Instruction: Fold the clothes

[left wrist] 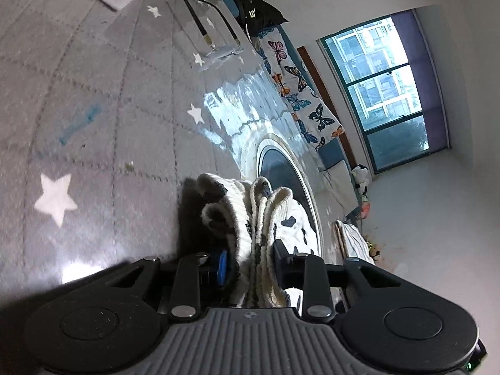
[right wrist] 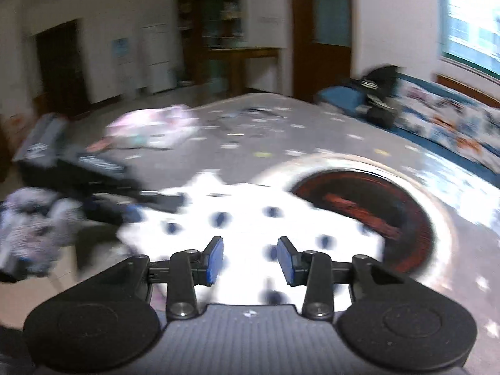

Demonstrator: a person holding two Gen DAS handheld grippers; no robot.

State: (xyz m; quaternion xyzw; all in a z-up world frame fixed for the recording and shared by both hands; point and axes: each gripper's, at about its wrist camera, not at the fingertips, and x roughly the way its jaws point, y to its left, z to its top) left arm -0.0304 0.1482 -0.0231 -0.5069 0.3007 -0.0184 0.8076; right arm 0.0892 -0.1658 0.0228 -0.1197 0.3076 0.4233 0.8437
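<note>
A white garment with dark spots [left wrist: 237,206] is bunched into thick folds between the fingers of my left gripper [left wrist: 251,262], which is shut on it above a grey star-patterned surface [left wrist: 93,93]. In the blurred right wrist view the same spotted garment [right wrist: 250,212] lies spread on the grey surface. My right gripper [right wrist: 250,257] hovers over its near part, open, its blue pads [right wrist: 215,256] apart with nothing pinched between them.
A round object with a pale rim and dark centre [right wrist: 359,206] lies just beyond the garment. Spectacles in a clear case [left wrist: 215,31] sit farther off. Black boxes [right wrist: 78,162], a pink clothes pile [right wrist: 150,128] and a crumpled grey-white garment [right wrist: 31,228] lie to the left.
</note>
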